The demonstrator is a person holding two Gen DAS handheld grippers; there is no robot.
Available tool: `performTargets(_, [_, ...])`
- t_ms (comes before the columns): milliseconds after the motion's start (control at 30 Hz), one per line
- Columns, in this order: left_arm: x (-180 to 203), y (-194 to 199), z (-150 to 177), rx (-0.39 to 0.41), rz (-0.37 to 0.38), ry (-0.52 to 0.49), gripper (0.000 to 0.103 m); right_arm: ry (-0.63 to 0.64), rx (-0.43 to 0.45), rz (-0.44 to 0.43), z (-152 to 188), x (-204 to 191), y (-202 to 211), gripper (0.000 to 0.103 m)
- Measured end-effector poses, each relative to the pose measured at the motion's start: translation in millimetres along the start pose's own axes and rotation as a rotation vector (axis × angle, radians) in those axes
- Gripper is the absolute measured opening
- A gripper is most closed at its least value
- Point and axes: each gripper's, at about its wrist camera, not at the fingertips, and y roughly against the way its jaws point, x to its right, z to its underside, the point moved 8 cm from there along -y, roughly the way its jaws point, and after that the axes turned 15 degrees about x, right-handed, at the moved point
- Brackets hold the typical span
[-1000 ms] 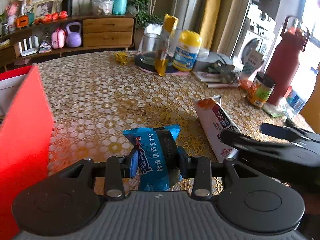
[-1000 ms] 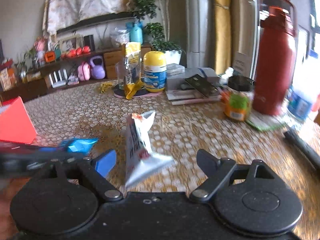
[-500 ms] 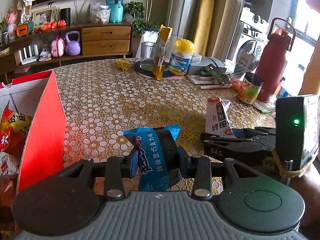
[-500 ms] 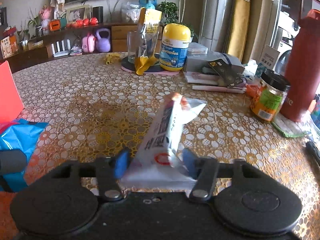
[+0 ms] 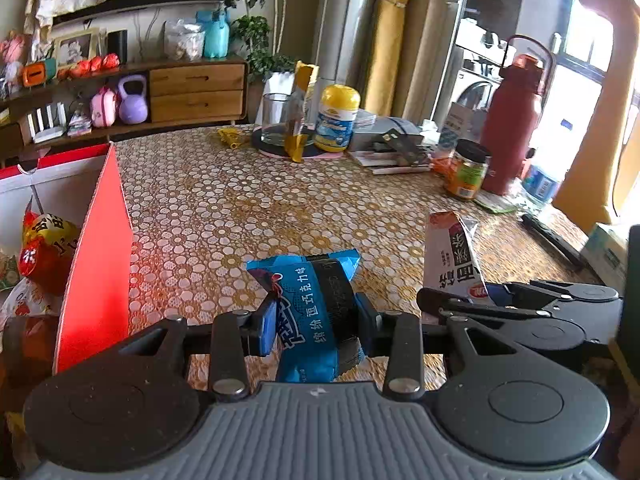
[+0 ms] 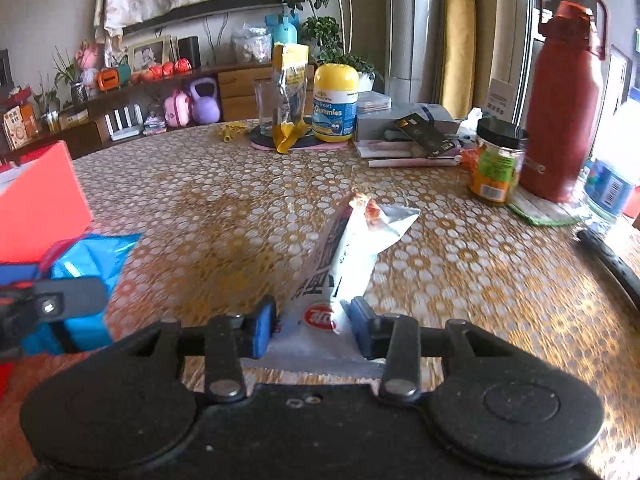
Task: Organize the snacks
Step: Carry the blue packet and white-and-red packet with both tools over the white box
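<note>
My left gripper [image 5: 316, 322] is shut on a blue snack packet [image 5: 308, 304] with a black band and holds it above the table. My right gripper [image 6: 312, 326] is shut on a white snack packet [image 6: 348, 248] with red print, lifted off the table. The white packet [image 5: 450, 256] and the right gripper also show at the right of the left wrist view. The blue packet [image 6: 80, 256] shows at the left of the right wrist view. A red paper bag [image 5: 96, 248] stands open at the left, with a red and yellow snack bag [image 5: 44, 252] inside.
At the table's far side stand a glass [image 5: 274, 120], a yellow foil packet [image 5: 302, 108], a yellow-lidded gummies bottle [image 5: 336, 118], a small jar [image 5: 466, 170] and a tall red flask [image 5: 512, 128]. A black pen [image 6: 608, 260] lies at the right. The gold patterned tablecloth [image 5: 240, 200] covers the middle.
My right gripper closed on the white packet and lifted it off the table. Both grippers rose and pulled back, and the open red bag with its snacks came into view at the left.
</note>
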Motion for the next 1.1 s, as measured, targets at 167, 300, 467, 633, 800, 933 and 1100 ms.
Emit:
performTargets(167, [4.8, 22.9, 5.9, 0.018, 0.021, -0.008, 0.038, -0.017, 0.019, 0.003, 4.3, -4.9, 33.6, 0.038])
performTargets(300, [7.9, 42.5, 11.3, 0.034, 0.038, -0.010, 0.038, -0.021, 0.031, 0.004, 9.0, -7.9, 59.1, 0.038])
performTargets(467, [10.7, 64.7, 16.6, 0.053, 0.060, -0.013, 0.038, -0.017, 0.048, 0.004, 12.6, -14.5, 86.8, 0.037])
performTargets(633, [10.9, 81.2, 19.4, 0.069, 0.070, -0.007, 0.038, -0.012, 0.064, -0.007, 15.6, -24.1, 108.4, 0.037])
performTargets(800, [9.7, 94.0, 17.9, 0.090, 0.073, 0.000, 0.038, -0.004, 0.070, -0.014, 19.3, -34.4, 123.6, 0.037])
performTargets(933, [5.7, 104.1, 15.4, 0.109, 0.072, 0.008, 0.038, 0.006, 0.075, -0.021, 21.1, -41.5, 132.8, 0.036])
performTargets(1100, [-2.9, 117.1, 9.6, 0.137, 0.062, 0.013, 0.038, 0.013, 0.083, -0.039, 20.2, -52.7, 141.2, 0.036])
